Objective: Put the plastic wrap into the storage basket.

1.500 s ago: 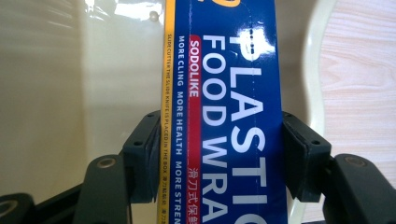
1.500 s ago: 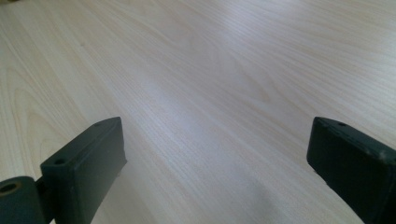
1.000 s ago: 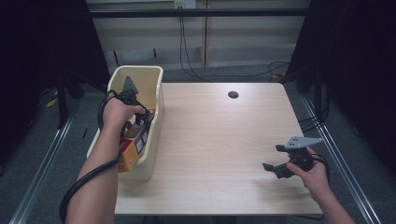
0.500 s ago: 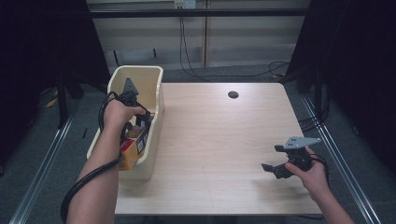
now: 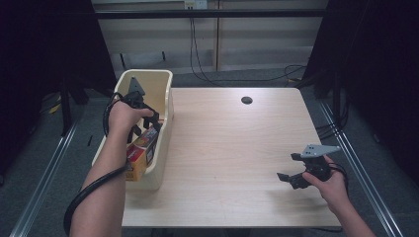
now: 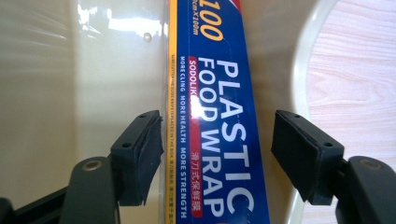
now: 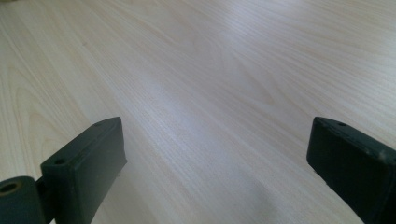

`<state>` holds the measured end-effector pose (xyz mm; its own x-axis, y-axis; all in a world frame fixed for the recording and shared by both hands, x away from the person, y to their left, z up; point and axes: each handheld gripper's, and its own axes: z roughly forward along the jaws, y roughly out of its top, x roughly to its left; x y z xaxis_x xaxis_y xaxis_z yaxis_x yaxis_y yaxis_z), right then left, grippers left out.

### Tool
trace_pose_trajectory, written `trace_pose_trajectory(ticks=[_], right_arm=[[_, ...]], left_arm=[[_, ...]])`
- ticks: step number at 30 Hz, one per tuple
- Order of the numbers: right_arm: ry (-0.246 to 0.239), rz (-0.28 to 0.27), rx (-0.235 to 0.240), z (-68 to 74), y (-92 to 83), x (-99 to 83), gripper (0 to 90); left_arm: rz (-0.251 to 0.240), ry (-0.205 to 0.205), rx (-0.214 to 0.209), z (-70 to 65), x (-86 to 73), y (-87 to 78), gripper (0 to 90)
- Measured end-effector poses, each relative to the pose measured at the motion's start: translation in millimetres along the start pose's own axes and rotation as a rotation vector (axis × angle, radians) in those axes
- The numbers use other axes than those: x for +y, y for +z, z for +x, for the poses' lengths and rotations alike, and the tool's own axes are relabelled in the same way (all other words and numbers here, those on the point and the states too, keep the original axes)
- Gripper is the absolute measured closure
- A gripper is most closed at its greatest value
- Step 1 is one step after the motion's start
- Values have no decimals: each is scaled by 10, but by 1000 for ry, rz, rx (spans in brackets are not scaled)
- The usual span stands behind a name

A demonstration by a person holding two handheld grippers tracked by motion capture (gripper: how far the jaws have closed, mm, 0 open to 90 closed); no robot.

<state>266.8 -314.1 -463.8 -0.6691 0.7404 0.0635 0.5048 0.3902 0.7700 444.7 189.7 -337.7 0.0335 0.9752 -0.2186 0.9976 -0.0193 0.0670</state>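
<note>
Left gripper (image 6: 217, 154), fingers (image 6: 140, 156) just opened a little, straddling the plastic food wrap box (image 6: 215, 140): the near pad lies at the box's yellow edge, the far pad stands clear of its blue face, so nothing is held. The box lies in the cream bin (image 5: 160, 106), leaning along its wall, beyond the fingertips. Risk: if lifted straight out, a pad could snag the box edge and drag or tip it. Right gripper (image 5: 296, 173), fingers (image 7: 84, 170) wide apart and empty, hovers over bare counter (image 5: 237, 148), well apart from the bin.
</note>
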Motion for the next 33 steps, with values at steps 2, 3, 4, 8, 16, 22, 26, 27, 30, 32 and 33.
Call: trace_pose_trajectory(ticks=[2, 3, 4, 8, 16, 22, 26, 27, 30, 32, 33], right_arm=[[0, -2, -4, 0, -3, 1, 39], [-1, -2, -4, -1, -4, 1, 39], [0, -3, -5, 0, -5, 1, 39], [0, -5, 2, 0, -10, 3, 39], [-2, -8, -3, 4, -23, 9, 39], [-2, -10, -1, 6, -27, 12, 39], [-2, -9, 0, 7, -28, 14, 39], [-1, -11, -1, 6, -32, 14, 39], [-2, -7, -1, 8, -34, 11, 39], [-3, -8, 2, 11, -40, 7, 39], [-2, -7, -3, 14, -47, 7, 39]], left_arm=[[-23, 0, 5, -20, -3, -21, 321], [-18, 7, -8, -19, -1, -41, 314], [-19, 0, -8, -30, 3, -61, 305], [-38, 19, -13, -58, 1, -127, 286], [-80, 55, -13, -145, -12, -295, 261], [-105, 83, -26, -253, -11, -388, 238], [-111, 91, -35, -341, -7, -419, 227], [-111, 110, -39, -376, -4, -426, 223], [-119, 115, -47, -417, -7, -430, 213], [-120, 124, -53, -465, -10, -432, 210], [-124, 129, -56, -494, -12, -433, 210]])
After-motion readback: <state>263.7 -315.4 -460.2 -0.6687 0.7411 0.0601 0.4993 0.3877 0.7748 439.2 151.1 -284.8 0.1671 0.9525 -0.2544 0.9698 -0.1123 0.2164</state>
